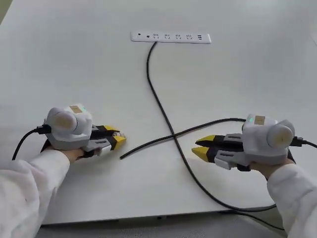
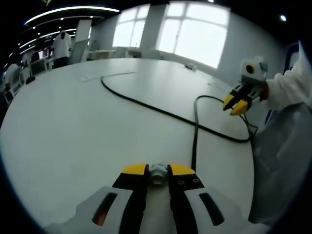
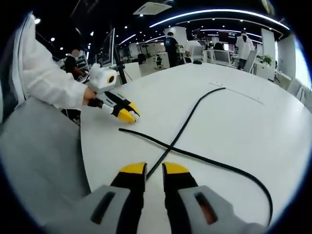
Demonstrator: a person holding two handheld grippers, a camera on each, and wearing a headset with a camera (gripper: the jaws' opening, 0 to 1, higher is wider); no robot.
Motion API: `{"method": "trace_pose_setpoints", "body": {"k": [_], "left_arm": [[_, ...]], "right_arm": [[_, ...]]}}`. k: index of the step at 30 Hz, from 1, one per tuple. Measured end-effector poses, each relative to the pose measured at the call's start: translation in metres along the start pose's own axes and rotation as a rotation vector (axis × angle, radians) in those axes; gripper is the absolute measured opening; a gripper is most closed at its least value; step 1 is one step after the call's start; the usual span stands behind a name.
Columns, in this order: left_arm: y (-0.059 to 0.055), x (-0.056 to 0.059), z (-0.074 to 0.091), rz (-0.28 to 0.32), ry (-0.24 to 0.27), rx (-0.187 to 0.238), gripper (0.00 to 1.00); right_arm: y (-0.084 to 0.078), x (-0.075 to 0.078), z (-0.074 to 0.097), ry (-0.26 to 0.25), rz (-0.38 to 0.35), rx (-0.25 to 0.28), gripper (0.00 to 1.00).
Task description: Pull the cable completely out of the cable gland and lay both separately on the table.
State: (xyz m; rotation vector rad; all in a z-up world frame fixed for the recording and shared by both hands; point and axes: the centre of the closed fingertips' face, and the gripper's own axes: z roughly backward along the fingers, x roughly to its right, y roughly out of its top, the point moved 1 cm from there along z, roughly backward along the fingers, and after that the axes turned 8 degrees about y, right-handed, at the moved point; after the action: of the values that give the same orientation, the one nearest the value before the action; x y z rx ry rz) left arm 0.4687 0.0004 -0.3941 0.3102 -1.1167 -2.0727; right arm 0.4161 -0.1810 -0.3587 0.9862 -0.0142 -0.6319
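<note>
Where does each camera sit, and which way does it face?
Head view: on the headset, looking down at the table; both sleeves, the left gripper and right gripper show.
Left gripper view: on the left gripper, looking across the table; its fingers pinch the cable gland.
Right gripper view: on the right gripper, looking across the table; its fingers are open.
Shared: each gripper view shows the other gripper, the loose cable and the power cord.
</note>
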Motion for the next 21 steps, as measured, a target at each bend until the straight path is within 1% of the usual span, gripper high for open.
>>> {"method": "trace_pose_setpoints", "body": {"k": [1, 3, 4, 7, 9, 12, 13, 14, 15, 16, 17, 18, 19, 20, 21], "left_arm": [[0.000, 0.000, 0.001, -0.002, 0.003, 0.002, 0.20], [0.001, 0.000, 0.003, 0.004, 0.005, 0.005, 0.23], [0.002, -0.001, 0.004, 0.008, 0.014, 0.008, 0.23], [0.006, -0.001, 0.011, 0.007, 0.019, 0.016, 0.22], [0.012, -0.001, 0.018, -0.006, 0.025, 0.024, 0.22], [0.021, 0.000, 0.035, 0.015, 0.032, 0.040, 0.24], [0.022, 0.000, 0.037, 0.018, 0.033, 0.042, 0.25], [0.025, 0.002, 0.048, 0.038, 0.047, 0.058, 0.25], [0.025, 0.004, 0.054, 0.045, 0.045, 0.059, 0.26], [0.024, 0.005, 0.058, 0.055, 0.039, 0.056, 0.29], [0.025, 0.008, 0.068, 0.075, 0.034, 0.063, 0.32], [0.025, 0.009, 0.074, 0.097, 0.031, 0.070, 0.35], [0.027, 0.011, 0.085, 0.142, 0.028, 0.078, 0.40], [0.029, 0.012, 0.092, 0.155, 0.034, 0.094, 0.42], [0.030, 0.011, 0.095, 0.160, 0.038, 0.100, 0.45]], "right_arm": [[0.000, 0.001, 0.001, -0.014, -0.005, 0.002, 0.13], [0.002, 0.000, 0.005, -0.017, -0.011, 0.023, 0.13], [0.003, -0.001, 0.006, -0.016, -0.029, 0.035, 0.13], [0.005, -0.001, 0.013, -0.028, -0.027, 0.040, 0.14], [0.008, -0.001, 0.017, -0.031, -0.034, 0.047, 0.16], [0.014, -0.002, 0.027, -0.036, -0.047, 0.066, 0.20], [0.016, -0.002, 0.030, -0.039, -0.048, 0.068, 0.21], [0.016, -0.001, 0.035, -0.048, -0.063, 0.065, 0.21], [0.014, 0.000, 0.038, -0.064, -0.093, 0.057, 0.21], [0.014, 0.001, 0.042, -0.077, -0.107, 0.059, 0.22], [0.014, 0.001, 0.044, -0.075, -0.105, 0.061, 0.24], [0.012, -0.001, 0.048, -0.075, -0.116, 0.064, 0.26], [0.011, -0.002, 0.051, -0.077, -0.126, 0.062, 0.27], [0.008, -0.003, 0.056, -0.081, -0.137, 0.057, 0.29], [0.009, -0.007, 0.058, -0.082, -0.138, 0.056, 0.30]]}}
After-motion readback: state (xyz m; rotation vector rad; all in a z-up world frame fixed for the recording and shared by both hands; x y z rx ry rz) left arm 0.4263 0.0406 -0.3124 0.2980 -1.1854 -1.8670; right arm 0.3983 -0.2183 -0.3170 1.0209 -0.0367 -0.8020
